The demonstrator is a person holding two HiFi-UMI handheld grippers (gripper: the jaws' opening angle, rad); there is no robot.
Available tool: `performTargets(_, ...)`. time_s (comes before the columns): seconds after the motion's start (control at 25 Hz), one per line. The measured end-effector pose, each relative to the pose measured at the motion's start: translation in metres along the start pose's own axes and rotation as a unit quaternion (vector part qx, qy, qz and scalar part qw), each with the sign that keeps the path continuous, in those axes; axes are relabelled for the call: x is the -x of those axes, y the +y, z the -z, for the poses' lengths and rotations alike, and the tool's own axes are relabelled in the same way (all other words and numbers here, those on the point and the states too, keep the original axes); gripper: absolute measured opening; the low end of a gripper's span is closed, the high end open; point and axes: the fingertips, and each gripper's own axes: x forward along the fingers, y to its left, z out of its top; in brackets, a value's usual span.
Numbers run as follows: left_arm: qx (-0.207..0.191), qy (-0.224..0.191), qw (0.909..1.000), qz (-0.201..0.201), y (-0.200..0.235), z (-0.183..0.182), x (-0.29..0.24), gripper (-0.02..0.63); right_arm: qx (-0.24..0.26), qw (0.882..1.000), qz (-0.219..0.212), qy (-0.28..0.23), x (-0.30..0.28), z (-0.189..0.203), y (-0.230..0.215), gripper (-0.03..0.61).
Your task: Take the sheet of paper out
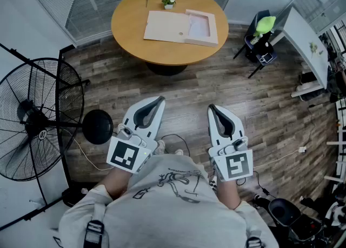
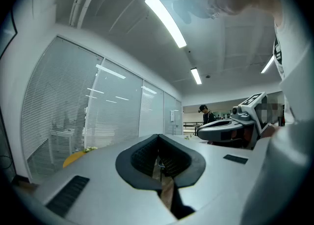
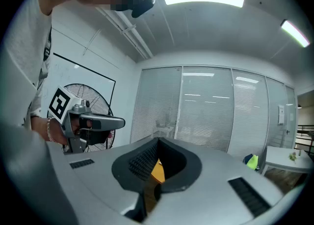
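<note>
A round wooden table (image 1: 135, 47) stands ahead of me, well out of reach. On it lies an open flat cardboard box (image 1: 165, 27), its lid folded out to the left. The pale sheet of paper (image 1: 199, 25) lies in the tray on the right. I hold both grippers level over the wooden floor, close to my body. My left gripper (image 1: 158, 101) has its jaws together with nothing between them, as the left gripper view (image 2: 159, 162) also shows. My right gripper (image 1: 212, 109) is shut and empty too, its jaws meeting in the right gripper view (image 3: 156, 167).
A large black standing fan (image 1: 40, 120) fills the left side. Two small plants (image 1: 168, 0) sit at the table's far edge. A dark chair with a green item (image 1: 263, 36) and a white desk (image 1: 305, 47) stand at the right. Cables (image 1: 281, 158) trail across the floor.
</note>
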Motion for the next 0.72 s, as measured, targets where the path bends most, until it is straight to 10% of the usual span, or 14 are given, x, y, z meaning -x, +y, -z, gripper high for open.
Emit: performTargets(0.72, 0.000, 0.000, 1.0000, 0.009, 0.055, 0.002, 0.032, 0.020, 0.013, 0.999, -0.010, 0.036, -0.032, 0.013, 0.055, 0.008)
